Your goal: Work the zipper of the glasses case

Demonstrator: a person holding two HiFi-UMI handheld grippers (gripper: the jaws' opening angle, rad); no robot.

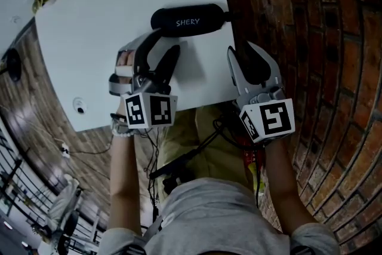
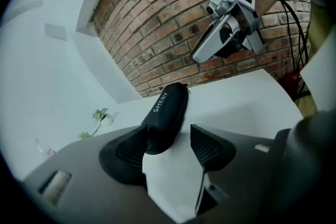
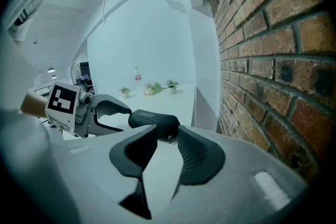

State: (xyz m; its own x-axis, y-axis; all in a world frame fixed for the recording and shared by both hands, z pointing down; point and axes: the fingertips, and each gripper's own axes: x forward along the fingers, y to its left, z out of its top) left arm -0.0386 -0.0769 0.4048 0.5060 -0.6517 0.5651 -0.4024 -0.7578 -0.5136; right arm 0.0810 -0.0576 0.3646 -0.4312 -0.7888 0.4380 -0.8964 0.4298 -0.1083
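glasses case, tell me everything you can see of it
The glasses case is a black, elongated, rounded pouch, fabric-like, with white SHERY lettering. It looks zipped shut, a small zipper pull hanging at the end nearest the brick wall. It lies flat on the white table near its edge. Its other end sits between the open jaws of the left gripper; contact is unclear.

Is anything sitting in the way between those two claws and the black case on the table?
Nothing visible does. The glasses case lies on the white table; one end sits between the open jaws of the left gripper, and only bare tabletop separates the open right gripper from its zipper pull.
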